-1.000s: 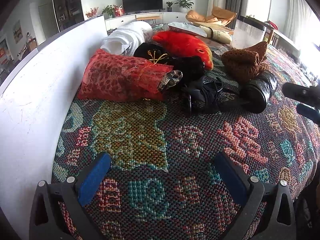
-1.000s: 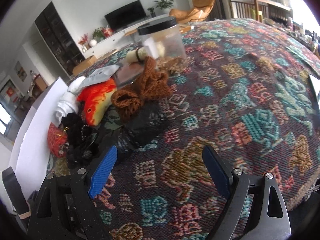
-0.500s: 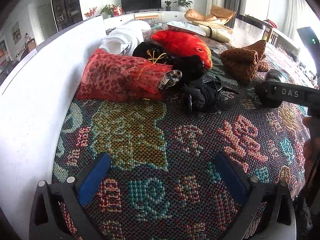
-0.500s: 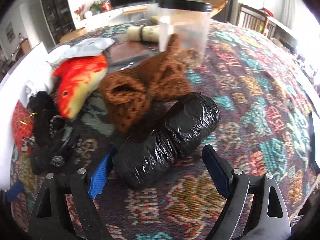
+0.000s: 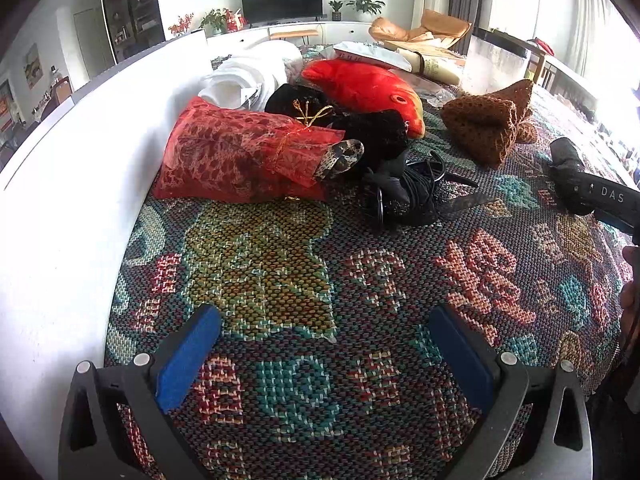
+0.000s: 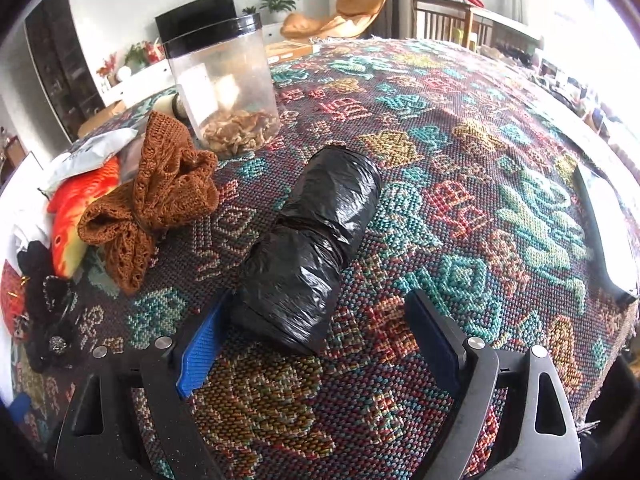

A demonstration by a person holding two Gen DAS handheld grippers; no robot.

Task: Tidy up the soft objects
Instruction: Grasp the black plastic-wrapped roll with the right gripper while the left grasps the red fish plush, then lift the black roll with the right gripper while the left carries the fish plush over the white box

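A black plastic roll (image 6: 308, 256) lies on the patterned cloth, its near end between the open fingers of my right gripper (image 6: 318, 346); the left pad (image 6: 200, 352) touches it. The roll also shows in the left wrist view (image 5: 566, 164), partly behind the right gripper's body. A brown knit piece (image 6: 160, 200) (image 5: 484, 124), a red-orange fish plush (image 5: 368, 88) (image 6: 76, 216), a red mesh bag (image 5: 240, 152), black fabric items (image 5: 372, 136) and white cloth (image 5: 248, 80) lie in a heap. My left gripper (image 5: 324, 356) is open and empty above bare cloth.
A clear jar with a black lid (image 6: 224, 88) stands behind the knit piece. A white board (image 5: 72, 184) runs along the left side. A black cord bundle (image 5: 412, 196) lies near the heap. A flat white-edged item (image 6: 604, 224) lies at the right table edge.
My right gripper has moved forward and right around the black roll, which now lies away from the knit piece. The left gripper has not moved.
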